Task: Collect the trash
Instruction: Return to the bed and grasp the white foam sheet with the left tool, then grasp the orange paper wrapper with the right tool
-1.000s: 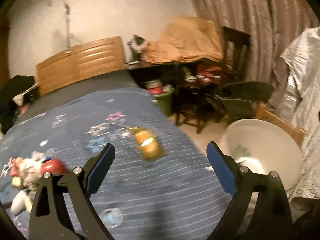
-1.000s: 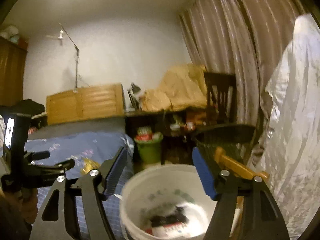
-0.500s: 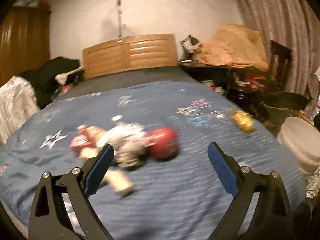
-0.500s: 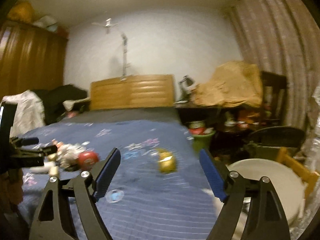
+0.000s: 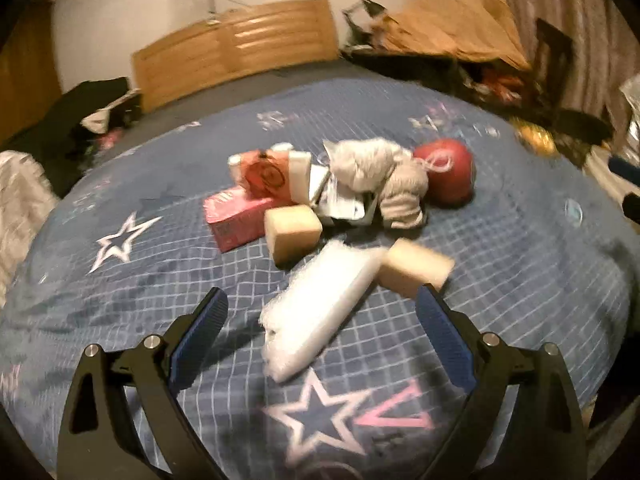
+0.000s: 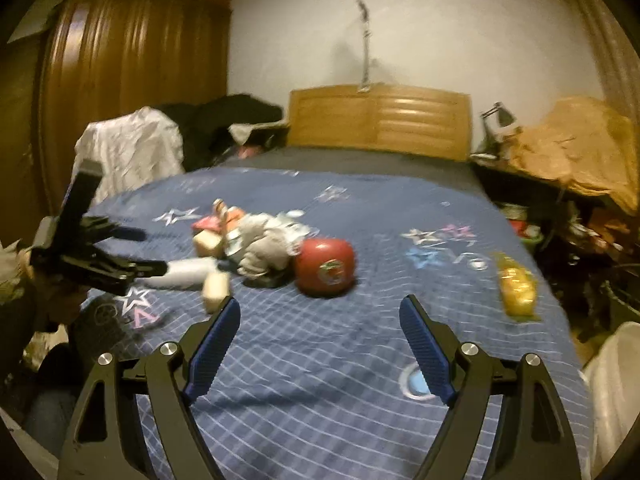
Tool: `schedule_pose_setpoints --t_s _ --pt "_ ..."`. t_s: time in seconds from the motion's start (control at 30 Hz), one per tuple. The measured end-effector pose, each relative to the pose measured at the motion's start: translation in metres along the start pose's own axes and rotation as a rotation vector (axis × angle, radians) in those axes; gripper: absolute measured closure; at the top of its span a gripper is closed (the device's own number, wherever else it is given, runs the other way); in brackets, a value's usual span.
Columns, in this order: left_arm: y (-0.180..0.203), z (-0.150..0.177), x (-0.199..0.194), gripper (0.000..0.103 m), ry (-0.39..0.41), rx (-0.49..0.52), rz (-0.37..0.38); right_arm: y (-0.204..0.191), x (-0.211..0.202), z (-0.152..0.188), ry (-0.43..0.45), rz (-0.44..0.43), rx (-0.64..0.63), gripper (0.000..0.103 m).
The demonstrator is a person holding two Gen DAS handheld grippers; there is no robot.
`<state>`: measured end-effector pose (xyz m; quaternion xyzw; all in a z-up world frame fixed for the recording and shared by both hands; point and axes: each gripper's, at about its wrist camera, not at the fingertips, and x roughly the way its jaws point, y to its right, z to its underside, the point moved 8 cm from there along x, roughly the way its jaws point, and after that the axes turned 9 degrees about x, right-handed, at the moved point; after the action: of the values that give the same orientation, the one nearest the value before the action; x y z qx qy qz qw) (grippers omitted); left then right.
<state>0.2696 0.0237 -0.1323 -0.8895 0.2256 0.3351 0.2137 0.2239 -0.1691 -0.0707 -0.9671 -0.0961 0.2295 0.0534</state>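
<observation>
A heap of trash lies on the blue star-patterned bedspread point(image 5: 140, 272). In it are a white plastic wrapper point(image 5: 320, 312), two beige foam blocks point(image 5: 292, 232), a pink carton point(image 5: 236, 216), crumpled grey paper point(image 5: 380, 176) and a red round container point(image 5: 448, 172). My left gripper point(image 5: 322, 312) is open, low over the bed, with the white wrapper lying between its fingers but untouched. My right gripper point(image 6: 320, 320) is open and empty, a little short of the red container point(image 6: 326, 266). A yellow packet point(image 6: 516, 286) lies apart at the bed's right side. The left gripper point(image 6: 120, 256) also shows at the left of the right wrist view.
A wooden headboard point(image 6: 380, 120) stands at the far end, with a brown wardrobe point(image 6: 132, 92) and piled clothes point(image 6: 128, 148) to its left. A cluttered desk point(image 6: 560, 184) fills the right. A white bucket rim point(image 6: 612, 380) shows at the lower right.
Both grippers have swung left from the white bucket to the bed. The trash heap now sits right ahead of the left gripper. The right gripper's jaws have widened a little.
</observation>
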Motion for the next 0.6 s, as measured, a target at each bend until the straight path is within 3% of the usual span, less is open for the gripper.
schedule_pose_setpoints --t_s 0.1,0.17,0.2,0.27,0.4,0.6 --pt "-0.003 0.008 0.025 0.012 -0.044 0.049 0.049 -0.002 0.014 -0.004 -0.027 -0.02 0.017 0.021" --pt "-0.007 0.014 0.042 0.022 -0.087 0.066 0.058 -0.001 0.02 -0.008 -0.037 -0.028 0.041 0.021" --pt "-0.009 0.016 0.049 0.039 -0.11 0.055 0.074 -0.001 0.024 -0.011 -0.043 -0.033 0.055 0.021" --pt "-0.009 0.018 0.056 0.044 -0.133 0.031 0.117 -0.001 0.032 -0.016 -0.06 -0.05 0.071 0.021" --pt "-0.007 0.019 0.037 0.046 -0.069 0.033 0.104 -0.008 0.048 -0.027 -0.073 -0.08 0.067 0.021" --pt "-0.027 0.045 -0.007 0.046 0.016 -0.146 0.069 -0.038 0.076 -0.051 -0.085 -0.156 0.002 0.024"
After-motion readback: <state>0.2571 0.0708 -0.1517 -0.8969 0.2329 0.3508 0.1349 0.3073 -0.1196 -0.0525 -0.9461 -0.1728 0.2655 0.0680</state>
